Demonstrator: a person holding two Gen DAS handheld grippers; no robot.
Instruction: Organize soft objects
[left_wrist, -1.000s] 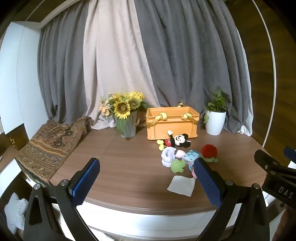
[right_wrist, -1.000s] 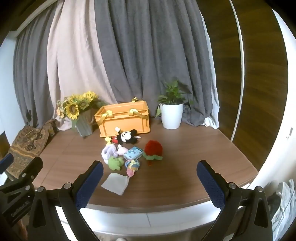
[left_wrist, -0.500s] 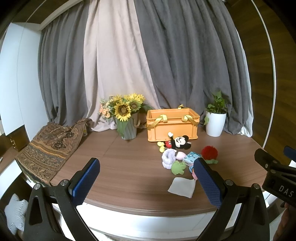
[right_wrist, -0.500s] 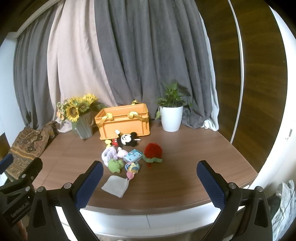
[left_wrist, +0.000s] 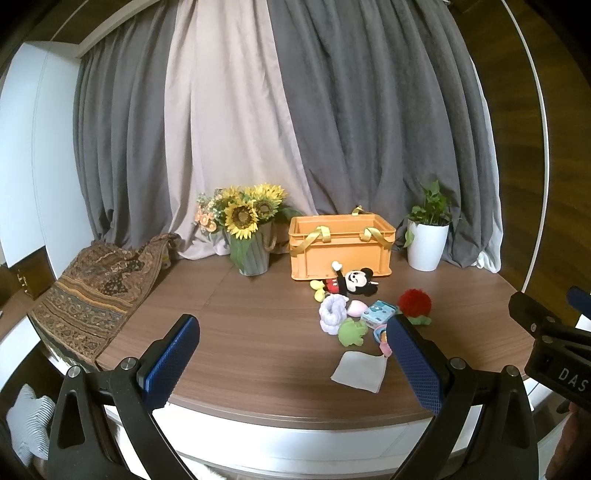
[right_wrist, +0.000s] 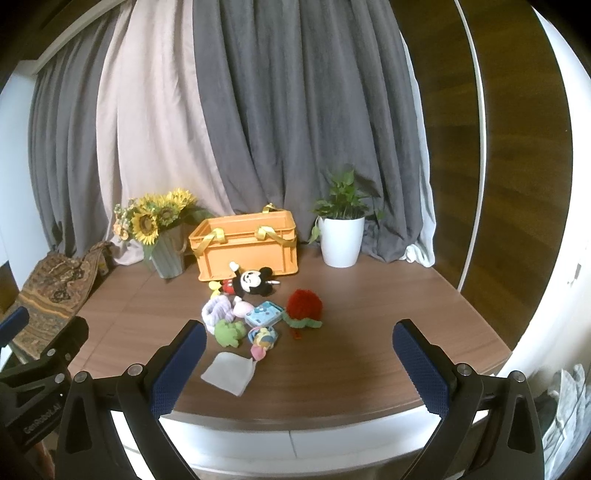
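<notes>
An orange crate (left_wrist: 341, 246) (right_wrist: 246, 245) with yellow straps stands at the back of the round wooden table (left_wrist: 240, 321) (right_wrist: 369, 325). In front of it lie a mouse plush (left_wrist: 351, 281) (right_wrist: 251, 282), a red pompom toy (left_wrist: 414, 303) (right_wrist: 304, 305), a lilac knitted toy (left_wrist: 332, 314) (right_wrist: 217, 312), a green plush (left_wrist: 352, 331) (right_wrist: 229, 332), a light blue pouch (left_wrist: 379, 312) (right_wrist: 264, 314) and a white cloth (left_wrist: 358, 370) (right_wrist: 229, 373). My left gripper (left_wrist: 295, 360) hovers open over the table's near edge, left of the pile. Right of the pile, my right gripper (right_wrist: 299, 363) is open and holds nothing.
A grey vase of sunflowers (left_wrist: 245, 232) (right_wrist: 160, 236) stands left of the crate and a white potted plant (left_wrist: 428, 236) (right_wrist: 341, 229) right of it. A patterned cloth (left_wrist: 96, 291) drapes over the table's left edge. Grey and beige curtains hang behind.
Both grippers have risen slightly, so the table and toys sit a little lower in both views. Nothing on the table has moved.
</notes>
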